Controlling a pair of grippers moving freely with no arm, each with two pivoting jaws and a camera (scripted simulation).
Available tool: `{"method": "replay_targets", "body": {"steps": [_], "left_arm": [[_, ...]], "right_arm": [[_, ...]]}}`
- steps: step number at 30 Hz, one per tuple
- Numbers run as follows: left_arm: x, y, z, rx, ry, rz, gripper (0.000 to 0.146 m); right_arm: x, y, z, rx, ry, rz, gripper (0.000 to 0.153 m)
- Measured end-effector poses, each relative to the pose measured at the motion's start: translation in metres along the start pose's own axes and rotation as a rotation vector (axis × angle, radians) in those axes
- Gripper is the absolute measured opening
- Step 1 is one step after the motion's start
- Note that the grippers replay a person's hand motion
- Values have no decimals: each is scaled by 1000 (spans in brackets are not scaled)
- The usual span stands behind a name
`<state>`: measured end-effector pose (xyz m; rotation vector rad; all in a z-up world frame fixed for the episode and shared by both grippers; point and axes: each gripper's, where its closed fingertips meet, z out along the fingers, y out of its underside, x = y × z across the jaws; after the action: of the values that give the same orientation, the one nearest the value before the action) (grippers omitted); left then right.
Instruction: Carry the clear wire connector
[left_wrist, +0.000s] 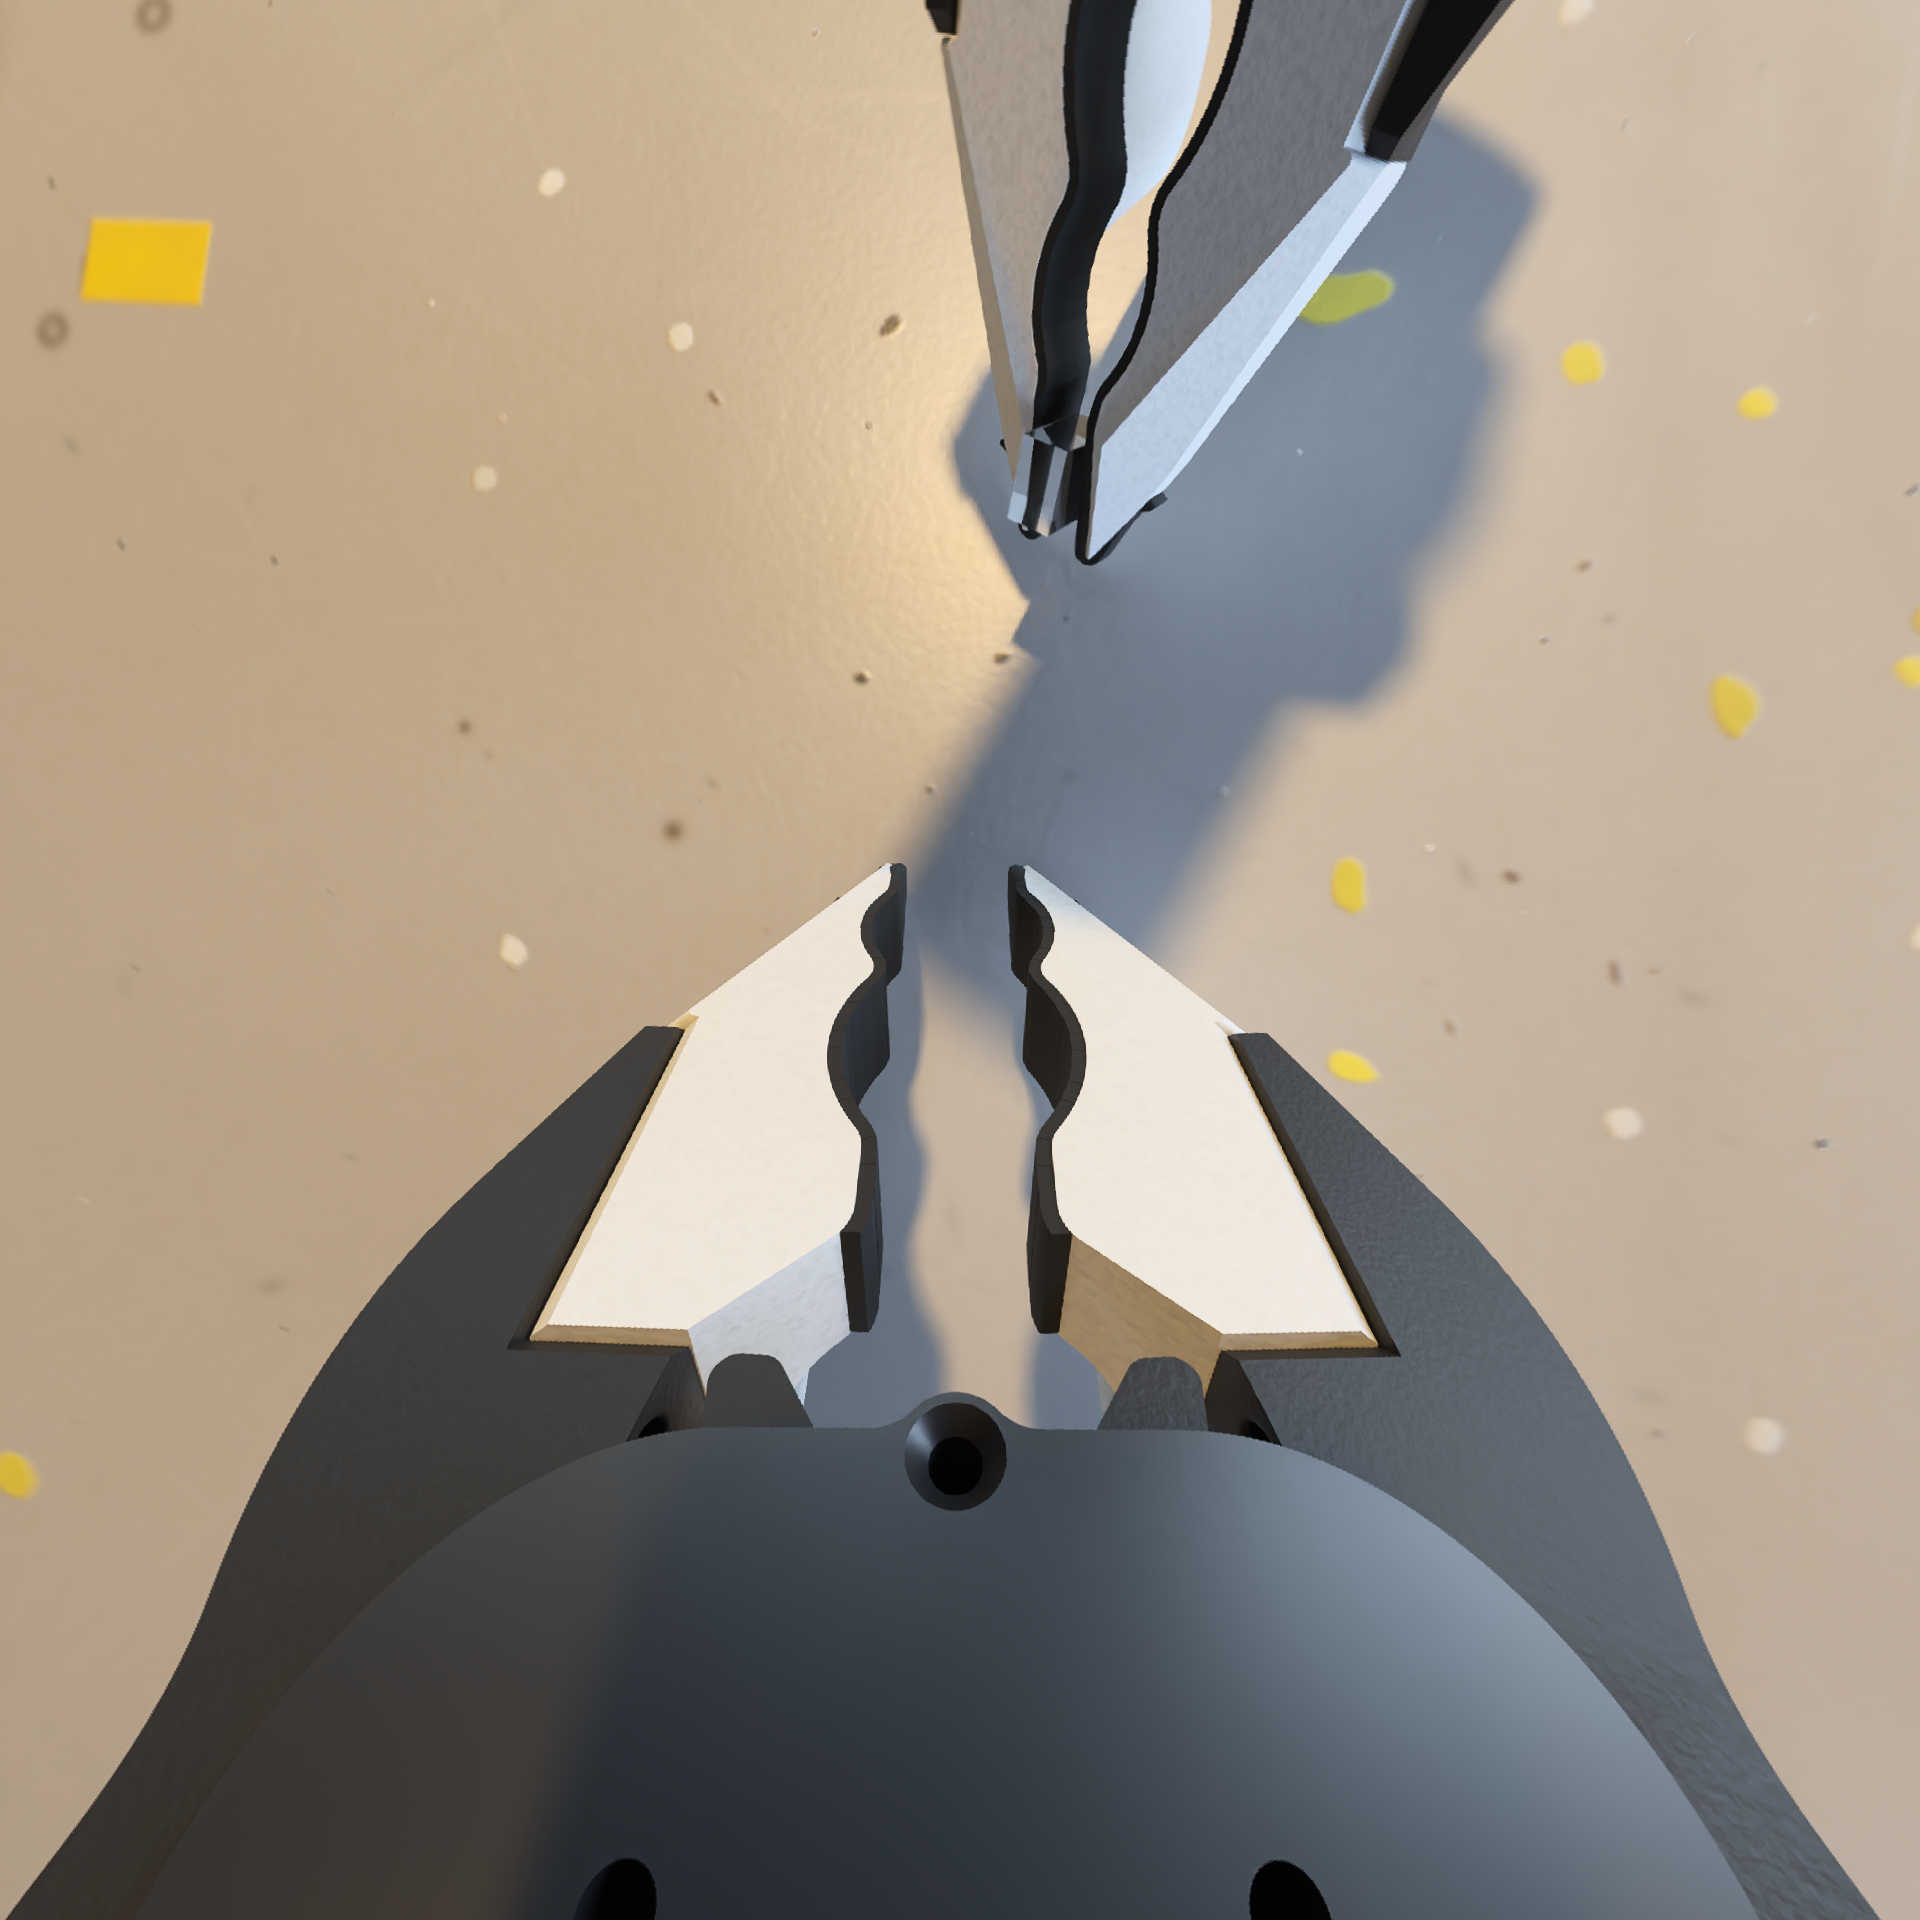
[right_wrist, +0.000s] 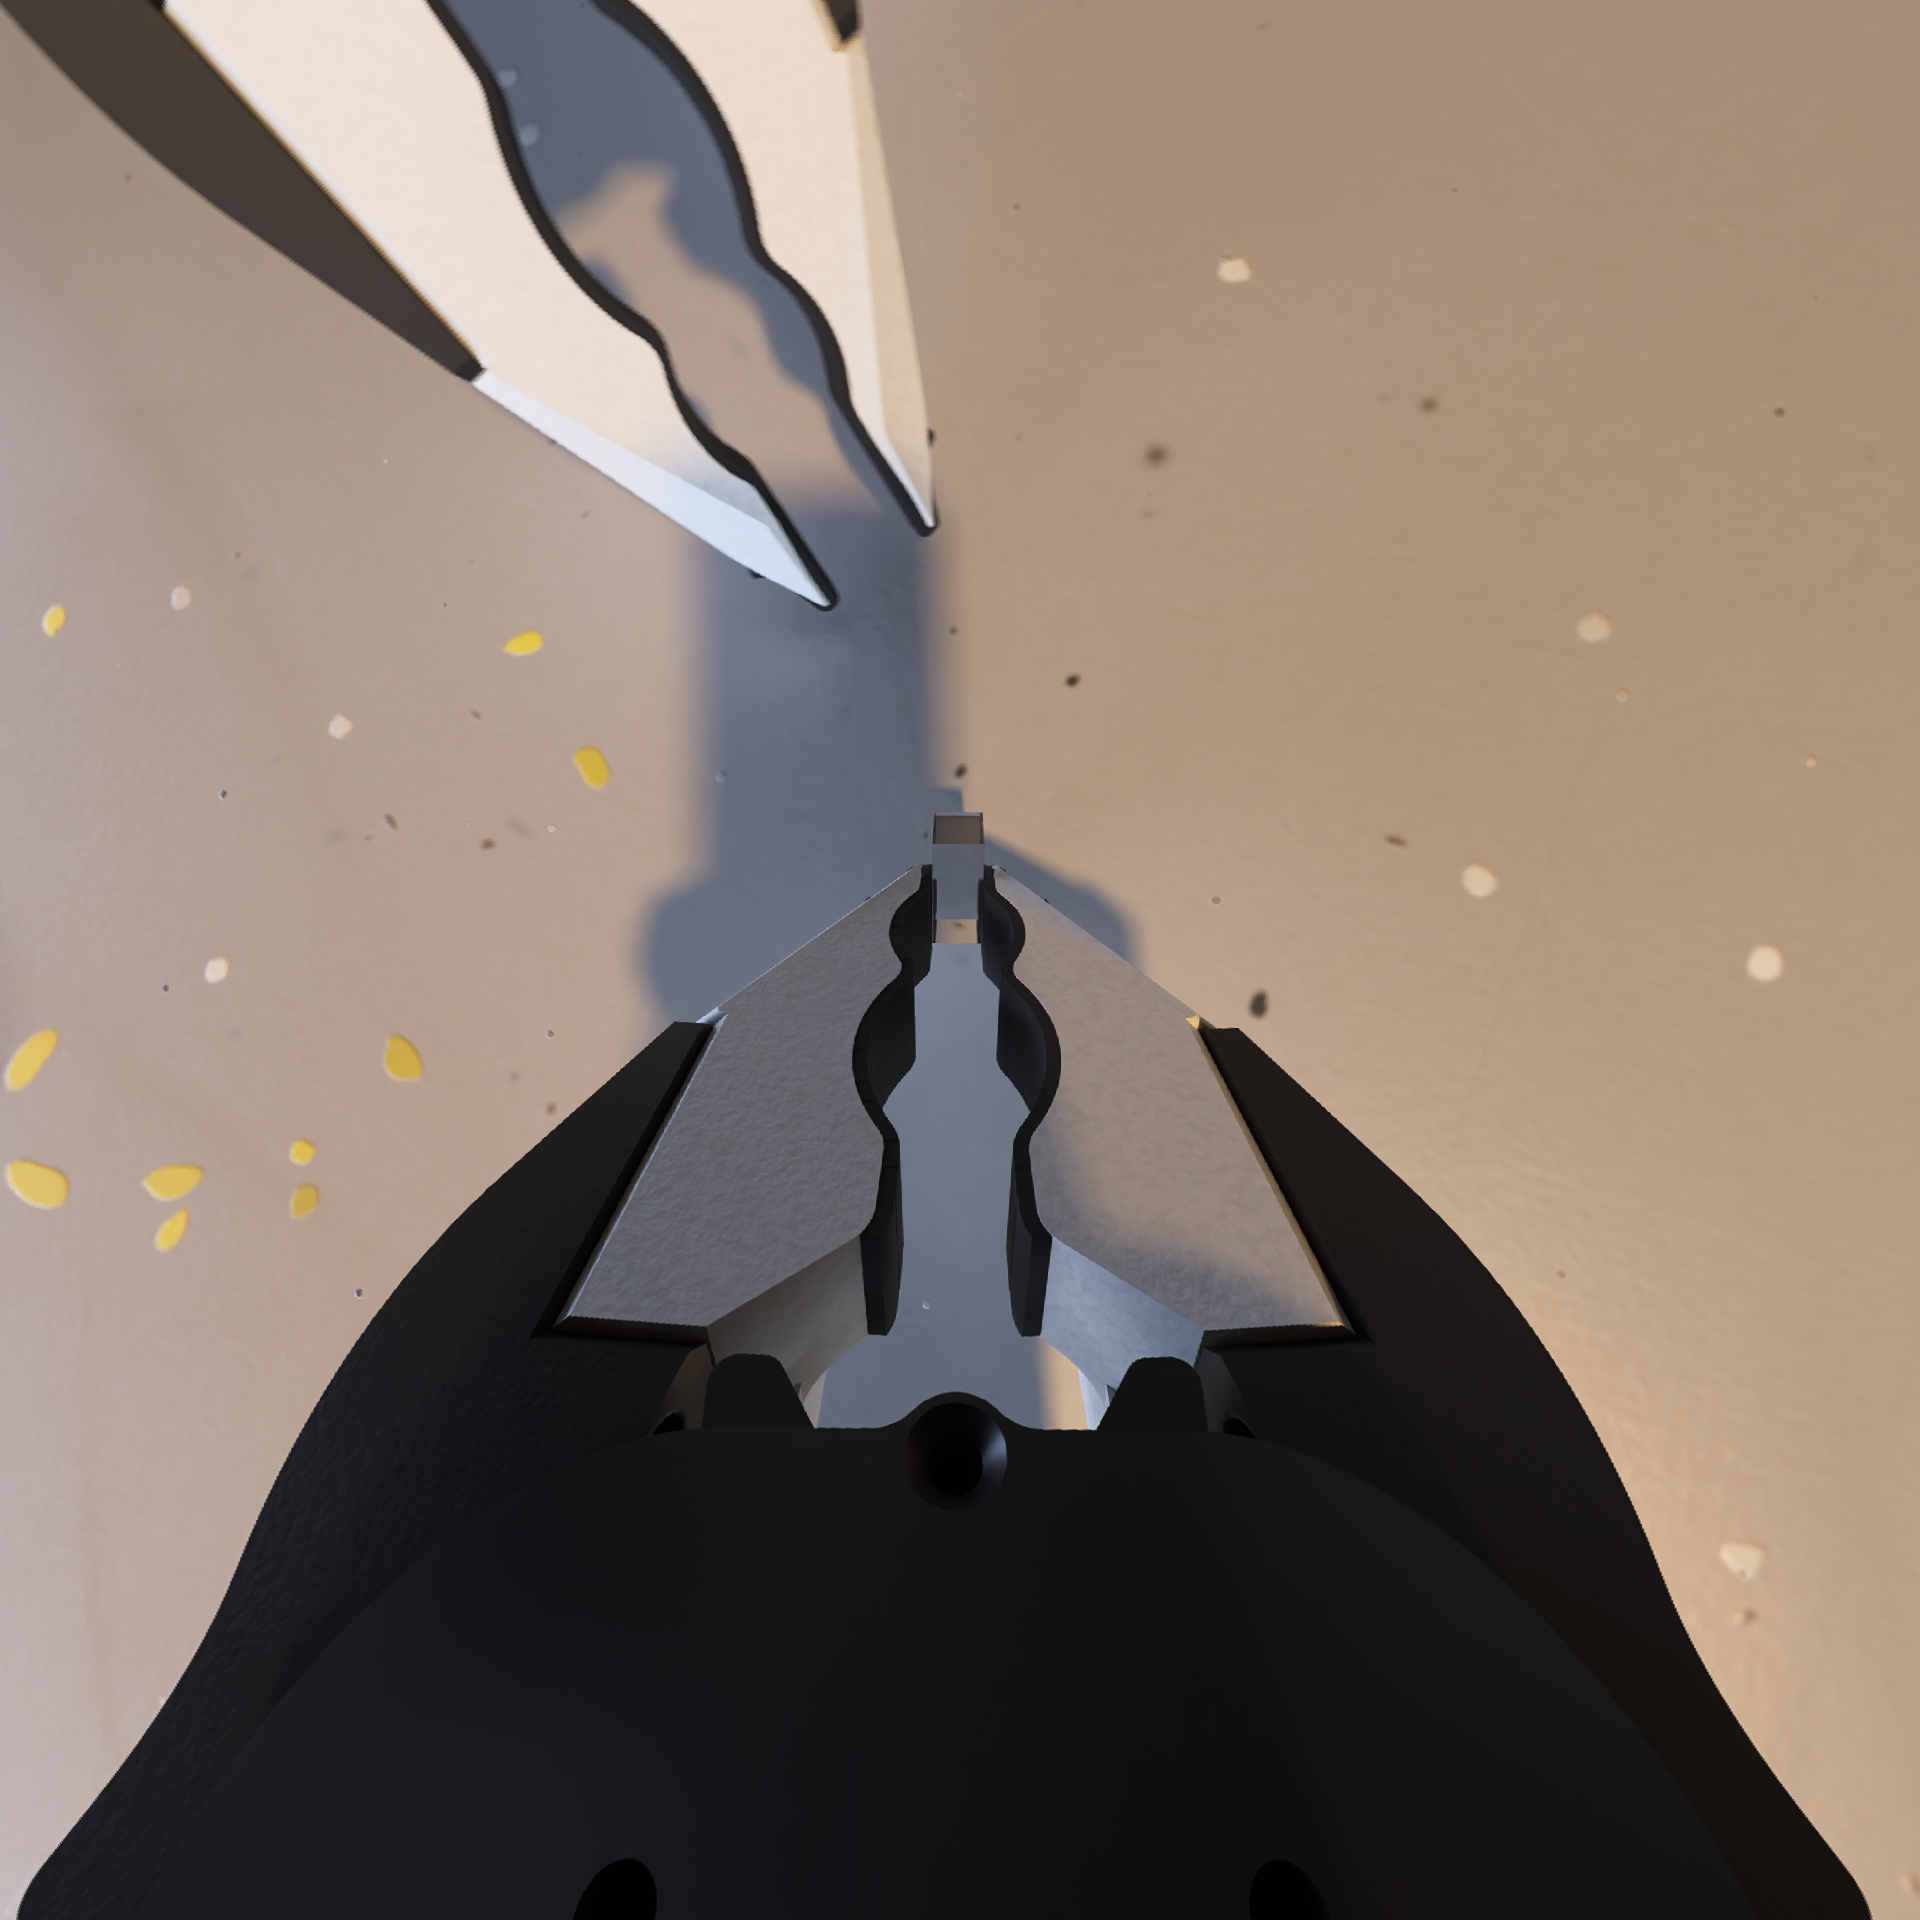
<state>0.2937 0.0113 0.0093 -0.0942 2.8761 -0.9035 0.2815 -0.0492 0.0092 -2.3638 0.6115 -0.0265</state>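
Left wrist view: the left gripper (left_wrist: 957, 883) hangs with its jaws apart, holding nothing, above a speckled beige floor (left_wrist: 416, 675). Ahead, the right gripper (left_wrist: 1060, 520) pinches the clear wire connector (left_wrist: 1042, 480) at its tips.

Right wrist view: the right gripper (right_wrist: 957, 883) is closed on the connector (right_wrist: 957, 878), which pokes out past the fingertips, off the floor (right_wrist: 1455, 520); the left gripper (right_wrist: 878, 566) points in from the upper left, jaws parted

Each gripper is being seen as a rounded, matt black body. On the left gripper (left_wrist: 957, 883), two cream-white wedge-shaped fingers (left_wrist: 748, 1132) are being edged by wavy black pads. A recessed black screw hole (left_wrist: 955, 1463) is being shown centrally behind the fingers. The right gripper (right_wrist: 956, 883) is being shown alike, its fingers (right_wrist: 769, 1132) greyer in shade.
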Motion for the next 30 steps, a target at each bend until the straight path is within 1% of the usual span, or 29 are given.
{"method": "replay_targets", "body": {"steps": [2, 5, 7, 9, 11, 13, 15, 17, 20, 22, 24, 26, 30], "left_arm": [[8, -3, -5, 25, 23, -67, 20], [29, -18, -20, 175, 59, -140, 23], [37, -23, -29, 274, 51, -152, 26], [38, -22, -35, 335, 30, -139, 27], [42, -18, -42, 375, 61, -149, 27], [52, -13, -50, 428, 137, -185, 26], [70, -5, -56, 486, 215, -211, 25], [86, 7, -57, 504, 249, -201, 25], [103, 25, -55, 506, 285, -167, 29], [106, 30, -57, 497, 289, -152, 35], [108, 30, -64, 542, 315, -164, 38], [105, 27, -74, 585, 314, -166, 38], [93, 19, -92, 667, 276, -159, 37]], "right_arm": [[-1, -1, -2, 22, 6, 26, 8], [-9, -10, -11, 105, 31, 32, 8], [-20, -22, -18, 207, 22, 42, 8], [-31, -32, -19, 285, -11, 47, 8], [-34, -32, -15, 253, 22, 52, 8], [-35, -33, -10, 203, 56, 52, 8], [-38, -39, -9, 203, 72, 50, 8], [-38, -52, -10, 237, 99, 38, 8], [-40, -83, -17, 376, 146, 6, 8], [-49, -106, -24, 505, 121, -6, 8], [-58, -122, -27, 605, 77, 3, 8], [-60, -131, -26, 653, 65, 33, 8], [-62, -141, -23, 684, 38, 79, 8]]}}
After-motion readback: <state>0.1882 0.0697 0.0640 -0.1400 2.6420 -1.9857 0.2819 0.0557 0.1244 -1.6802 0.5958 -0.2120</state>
